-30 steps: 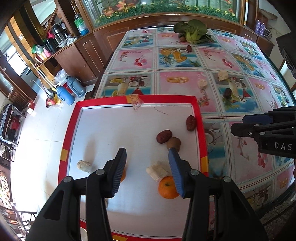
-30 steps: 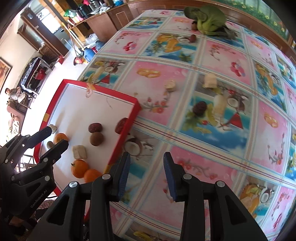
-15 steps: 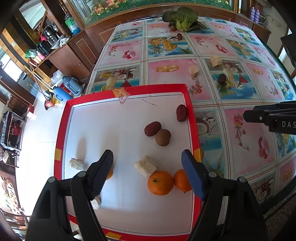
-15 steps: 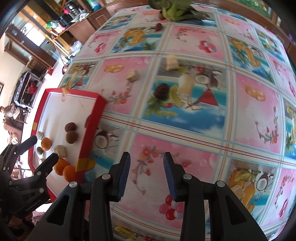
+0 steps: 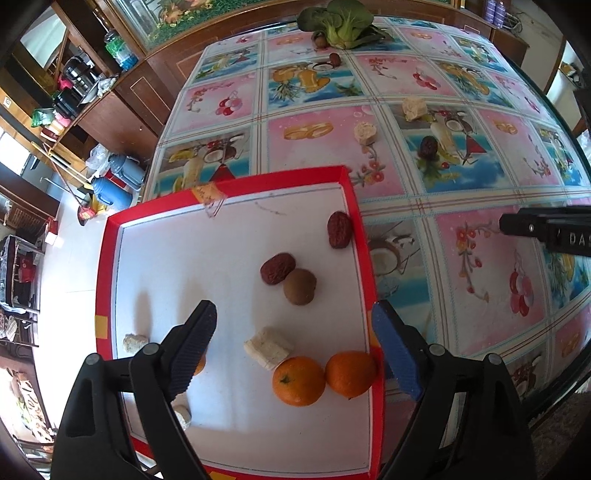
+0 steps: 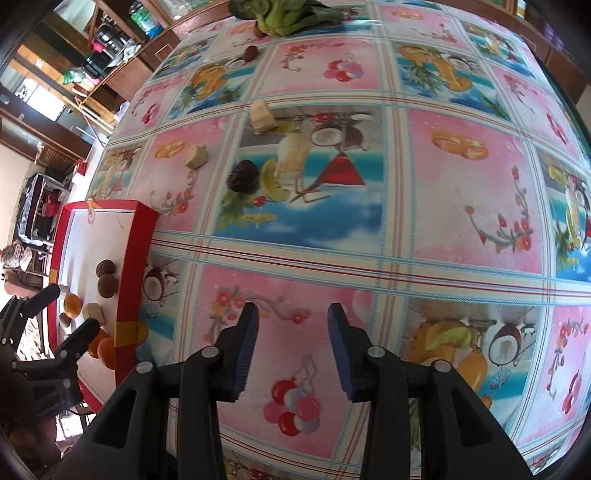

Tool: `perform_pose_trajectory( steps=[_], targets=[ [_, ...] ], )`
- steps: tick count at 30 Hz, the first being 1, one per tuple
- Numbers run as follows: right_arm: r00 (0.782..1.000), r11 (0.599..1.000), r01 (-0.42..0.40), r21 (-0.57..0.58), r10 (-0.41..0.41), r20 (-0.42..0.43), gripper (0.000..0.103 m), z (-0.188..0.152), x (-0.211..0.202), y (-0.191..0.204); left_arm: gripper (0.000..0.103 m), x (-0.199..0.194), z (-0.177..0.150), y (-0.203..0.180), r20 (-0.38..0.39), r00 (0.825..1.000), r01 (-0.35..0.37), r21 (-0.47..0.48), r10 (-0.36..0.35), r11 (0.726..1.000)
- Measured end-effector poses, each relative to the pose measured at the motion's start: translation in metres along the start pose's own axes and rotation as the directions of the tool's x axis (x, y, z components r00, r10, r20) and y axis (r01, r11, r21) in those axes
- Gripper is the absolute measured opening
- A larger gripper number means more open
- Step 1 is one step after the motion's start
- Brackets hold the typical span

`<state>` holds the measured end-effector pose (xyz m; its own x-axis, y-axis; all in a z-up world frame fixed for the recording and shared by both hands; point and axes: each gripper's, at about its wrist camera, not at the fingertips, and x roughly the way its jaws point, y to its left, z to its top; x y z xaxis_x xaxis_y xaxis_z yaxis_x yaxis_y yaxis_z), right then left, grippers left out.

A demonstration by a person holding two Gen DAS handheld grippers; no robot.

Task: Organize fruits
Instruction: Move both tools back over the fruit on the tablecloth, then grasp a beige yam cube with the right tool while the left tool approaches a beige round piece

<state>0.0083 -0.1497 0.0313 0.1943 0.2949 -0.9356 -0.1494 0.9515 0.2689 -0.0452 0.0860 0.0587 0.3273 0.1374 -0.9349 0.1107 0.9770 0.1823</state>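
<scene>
Red-rimmed tray (image 5: 364, 236) at frame centre holds two oranges (image 5: 299, 380) between the wide, just-opened, empty left gripper (image 5: 293, 343). Right gripper (image 6: 291, 347), opening slightly, is empty over the tablecloth (image 6: 461, 206).

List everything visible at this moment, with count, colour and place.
tray: one, red rim, white floor, near-left corner of the table
oranges: three, orange, near end of the tray, one half hidden behind a left finger
dates in the tray: two, dark red, right side
brown fruit: one, touching a date
pale chunks in the tray: three, cream
dates on the cloth: two, dark
pale chunks on the cloth: two, cream
greens: one bunch, far edge
tablecloth: pink and blue fruit print
left gripper: black, open, jaws just widened, over the oranges
right gripper: black, open, empty, over the cloth
</scene>
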Motion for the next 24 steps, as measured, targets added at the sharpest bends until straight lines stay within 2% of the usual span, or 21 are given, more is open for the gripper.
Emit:
perform_pose_trajectory(
  steps=[4,11,17,24],
  targets=[
    [1.000,0.999,0.002,0.033,-0.001,-0.011,0.044,-0.002,0.001,-0.010,0.086,0.000,0.014,-0.006,0.007,1.000,0.026,-0.005,-0.026,1.000],
    [1.000,1.000,0.021,0.023,-0.021,-0.015,0.044,0.005,0.000,-0.012,0.086,0.004,0.026,-0.010,0.006,0.999,0.042,0.009,-0.042,0.999],
    [0.999,0.999,0.034,-0.019,-0.035,-0.017,0.044,0.022,0.004,-0.001,0.086,0.010,0.040,0.005,-0.003,0.998,0.059,-0.045,-0.059,0.997],
    [0.999,0.997,0.048,-0.062,-0.048,0.004,0.044,0.053,0.003,0.010,0.086,0.009,0.076,0.007,0.053,0.997,0.051,-0.039,-0.049,0.998]
  ],
)
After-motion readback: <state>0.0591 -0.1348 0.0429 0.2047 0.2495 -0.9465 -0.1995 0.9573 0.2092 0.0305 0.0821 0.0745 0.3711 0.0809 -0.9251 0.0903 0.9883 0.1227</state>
